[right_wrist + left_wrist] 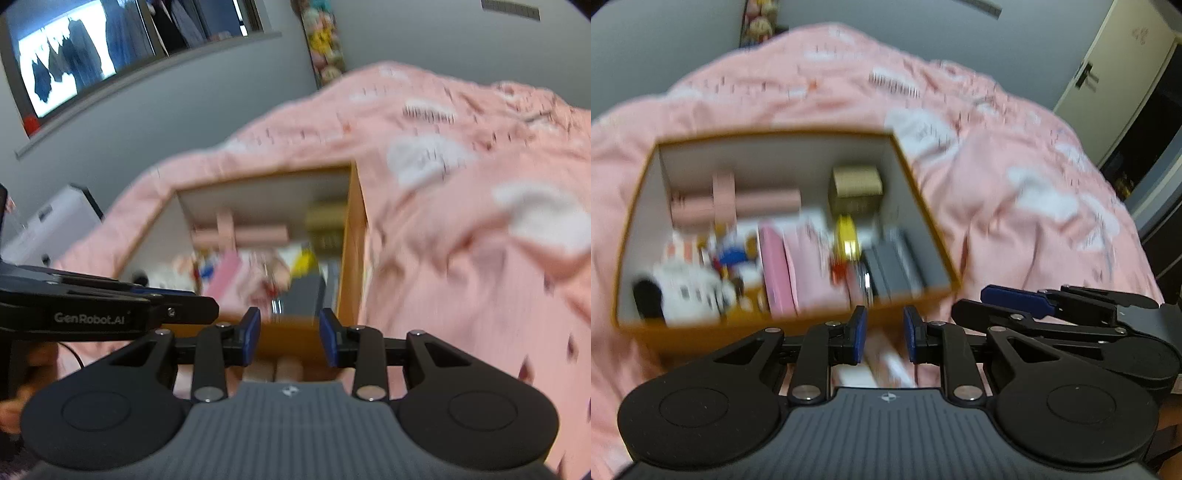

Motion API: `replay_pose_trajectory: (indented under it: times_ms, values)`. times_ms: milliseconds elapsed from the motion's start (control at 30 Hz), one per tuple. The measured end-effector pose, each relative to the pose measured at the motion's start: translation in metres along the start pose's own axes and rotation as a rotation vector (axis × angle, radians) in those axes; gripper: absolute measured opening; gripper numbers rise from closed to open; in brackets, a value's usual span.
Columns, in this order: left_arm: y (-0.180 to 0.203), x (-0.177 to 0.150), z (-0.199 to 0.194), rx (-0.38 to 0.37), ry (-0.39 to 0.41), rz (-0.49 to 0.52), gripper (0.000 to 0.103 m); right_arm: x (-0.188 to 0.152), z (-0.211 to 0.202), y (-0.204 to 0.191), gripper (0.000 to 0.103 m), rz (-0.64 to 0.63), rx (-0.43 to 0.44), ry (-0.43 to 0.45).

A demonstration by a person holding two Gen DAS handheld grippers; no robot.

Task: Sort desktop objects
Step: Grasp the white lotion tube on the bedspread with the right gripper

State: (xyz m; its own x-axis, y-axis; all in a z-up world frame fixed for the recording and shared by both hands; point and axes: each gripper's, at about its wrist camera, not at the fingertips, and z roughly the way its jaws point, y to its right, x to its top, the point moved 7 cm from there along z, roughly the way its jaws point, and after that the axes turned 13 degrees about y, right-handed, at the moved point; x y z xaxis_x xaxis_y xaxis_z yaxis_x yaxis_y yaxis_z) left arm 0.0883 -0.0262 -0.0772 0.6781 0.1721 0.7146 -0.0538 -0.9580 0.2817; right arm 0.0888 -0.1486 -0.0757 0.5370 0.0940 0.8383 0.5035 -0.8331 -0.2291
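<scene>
An orange cardboard box [639, 192] with white inner walls sits on a pink bedspread. It holds a pink tube [738, 205], a gold box [856, 184], pink booklets [792, 269], a yellow item [846, 236] and grey cases [895, 264]. My left gripper [884, 334] is open and empty, just before the box's near wall. My right gripper [290, 341] is open and empty at the box's near right corner [351, 258]; it also shows in the left wrist view [1015, 299]. Both views are blurred.
The pink bedspread [1015, 184] with white patches spreads all around the box. Pale pink tubes [890, 363] lie under the left gripper. A grey wall and a window [74, 55] stand behind. A white appliance [48, 225] is at the left.
</scene>
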Motion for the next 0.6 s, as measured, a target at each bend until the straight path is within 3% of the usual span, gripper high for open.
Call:
replay_pose_trajectory:
  times_ms: [267, 600]
  values:
    - [-0.021, -0.042, 0.017, 0.096, -0.105, -0.009, 0.023, -0.057, 0.014, -0.004, 0.037, -0.041, -0.028, -0.149]
    - [-0.026, -0.081, 0.035, 0.162, -0.235, -0.032, 0.029, -0.087, 0.028, 0.002, 0.047, -0.012, -0.017, -0.246]
